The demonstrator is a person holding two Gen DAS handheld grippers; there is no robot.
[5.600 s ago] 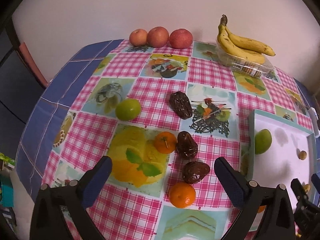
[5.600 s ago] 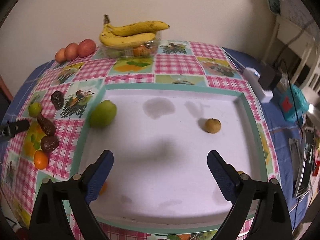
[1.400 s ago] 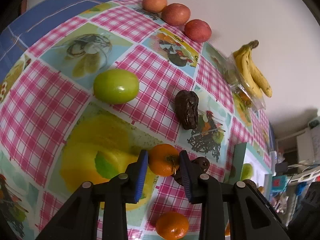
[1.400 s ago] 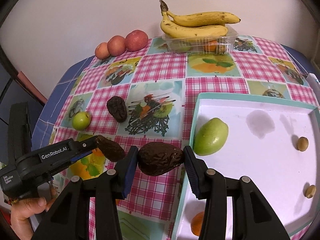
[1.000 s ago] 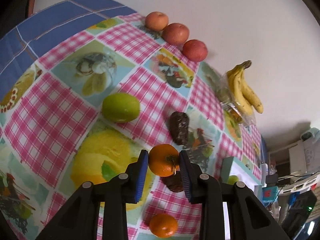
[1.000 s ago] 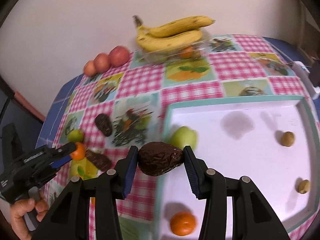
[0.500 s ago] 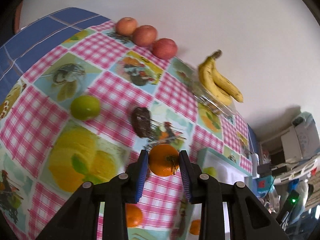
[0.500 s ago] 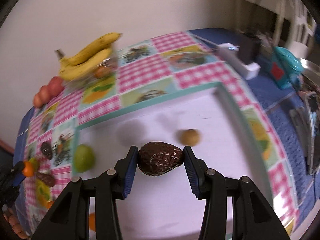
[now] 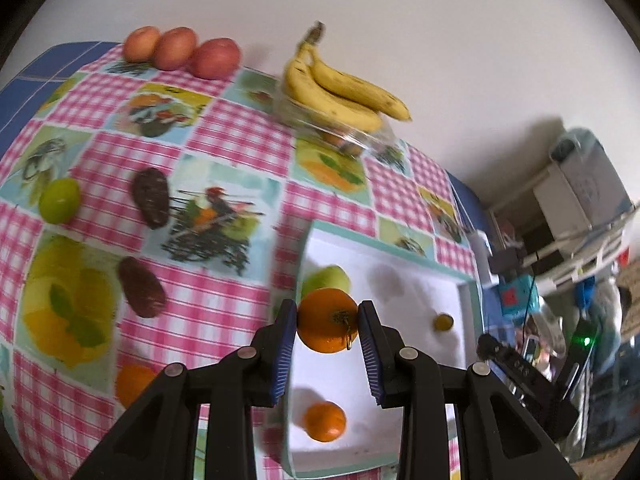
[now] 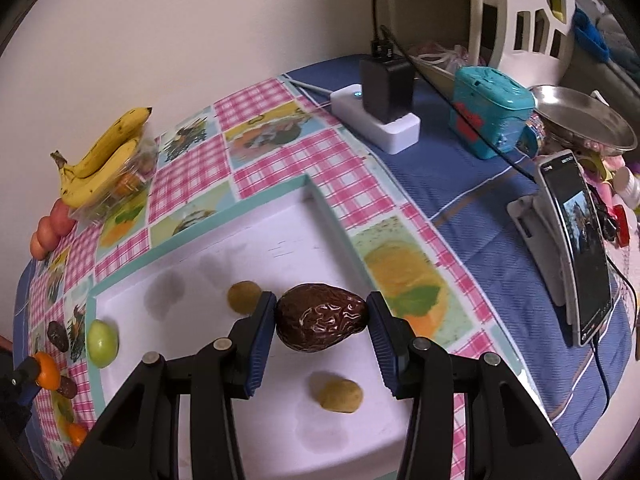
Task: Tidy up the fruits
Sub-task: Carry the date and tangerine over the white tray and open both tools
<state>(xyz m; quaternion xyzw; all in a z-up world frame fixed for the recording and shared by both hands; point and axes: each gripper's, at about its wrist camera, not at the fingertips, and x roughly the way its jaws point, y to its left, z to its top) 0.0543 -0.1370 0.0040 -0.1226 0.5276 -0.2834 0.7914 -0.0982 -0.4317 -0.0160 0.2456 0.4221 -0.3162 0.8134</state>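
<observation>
Tray [image 10: 320, 194] rim beside gripped avocado [image 10: 322, 322]

Tray floor, right wrist view: the white tray with teal rim [image 10: 236, 216] lies bare across the upper middle and lower left.
Tray obstacles: two small yellow-brown round fruits [image 10: 244, 297] at centre and lower centre; a green round fruit [image 10: 103, 337] at left edge.
Beyond the tray, upper right: white power strip with black adapter [image 10: 380, 120], teal box [image 10: 492, 110].
</observation>
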